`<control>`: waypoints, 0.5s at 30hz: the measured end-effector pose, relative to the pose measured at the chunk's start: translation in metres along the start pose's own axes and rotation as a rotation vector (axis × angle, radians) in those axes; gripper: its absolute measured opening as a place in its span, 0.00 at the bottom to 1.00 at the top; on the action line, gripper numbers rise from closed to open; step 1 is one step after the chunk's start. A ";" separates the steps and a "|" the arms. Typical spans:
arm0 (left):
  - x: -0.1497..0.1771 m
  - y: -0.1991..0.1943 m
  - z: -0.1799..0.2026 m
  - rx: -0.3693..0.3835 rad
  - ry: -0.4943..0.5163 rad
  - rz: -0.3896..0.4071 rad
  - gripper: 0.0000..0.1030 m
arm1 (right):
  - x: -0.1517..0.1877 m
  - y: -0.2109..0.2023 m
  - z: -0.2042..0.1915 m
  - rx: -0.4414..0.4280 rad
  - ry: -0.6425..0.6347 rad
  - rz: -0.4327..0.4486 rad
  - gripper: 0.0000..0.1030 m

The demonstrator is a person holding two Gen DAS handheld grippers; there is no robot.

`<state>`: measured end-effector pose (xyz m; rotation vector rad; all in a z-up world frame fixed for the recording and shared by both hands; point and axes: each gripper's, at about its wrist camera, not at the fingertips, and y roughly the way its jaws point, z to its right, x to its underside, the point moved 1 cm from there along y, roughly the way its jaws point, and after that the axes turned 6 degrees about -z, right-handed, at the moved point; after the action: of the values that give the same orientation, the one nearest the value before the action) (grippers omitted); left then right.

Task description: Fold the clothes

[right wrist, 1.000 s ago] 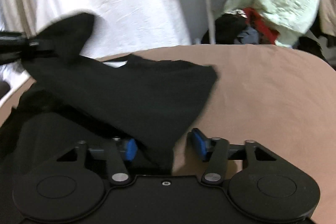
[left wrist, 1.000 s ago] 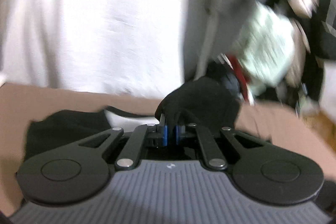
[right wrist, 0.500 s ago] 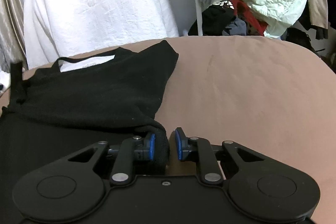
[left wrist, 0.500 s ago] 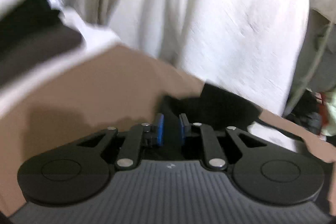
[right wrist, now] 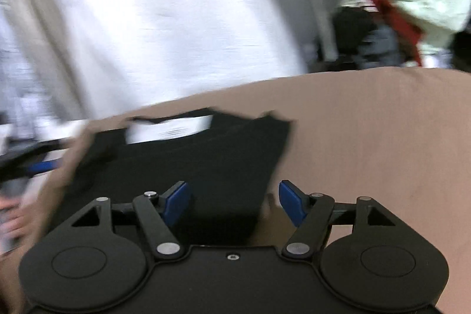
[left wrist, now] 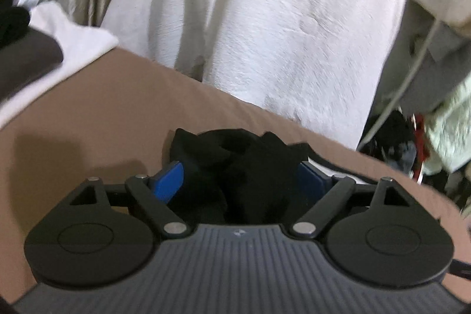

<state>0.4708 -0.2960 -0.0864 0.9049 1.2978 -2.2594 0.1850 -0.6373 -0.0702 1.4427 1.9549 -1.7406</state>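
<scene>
Black garment (right wrist: 206, 164) lies on the brown surface (right wrist: 368, 137), partly folded, with a white label strip showing at its far edge in the right wrist view. Its near right edge runs between the fingers of the right claw (right wrist: 232, 203), whose jaws are opening; the blue pads stand clear of the cloth on both sides, so nothing is gripped there. In the left wrist view a bunched, wrinkled lump of the same black cloth (left wrist: 241, 169) sits between the fingers of the left claw (left wrist: 240, 178), whose jaws are also opening; the pads look parted from the lump rather than pressing on it, though the right pad is partly hidden by cloth. A white hanging cloth (left wrist: 265, 19) fills the background behind the surface. The step in hand appears to be letting go after laying a fold. To do it well, I would let both claws spread fully before drawing back, and pull away low and straight so no pad drags the cloth and undoes the fold. The bunched corner at the left claw probably needs flattening next, since a lump there would make the next fold crooked.
</scene>
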 end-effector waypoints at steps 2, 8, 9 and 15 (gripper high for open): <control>-0.002 -0.002 -0.002 0.021 -0.018 0.002 0.83 | -0.009 0.026 0.000 0.081 0.002 0.024 0.70; 0.010 0.004 0.021 0.118 0.113 -0.028 0.85 | -0.011 0.022 -0.014 0.236 -0.068 0.217 0.04; 0.013 0.006 0.025 0.133 0.140 -0.035 0.88 | -0.009 0.019 -0.008 0.251 -0.047 0.231 0.04; 0.032 0.038 0.051 0.090 0.222 -0.152 0.92 | 0.003 0.036 0.019 0.147 0.026 0.127 0.05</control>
<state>0.4533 -0.3593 -0.1139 1.1535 1.4104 -2.4054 0.2007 -0.6565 -0.1028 1.6064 1.7372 -1.8509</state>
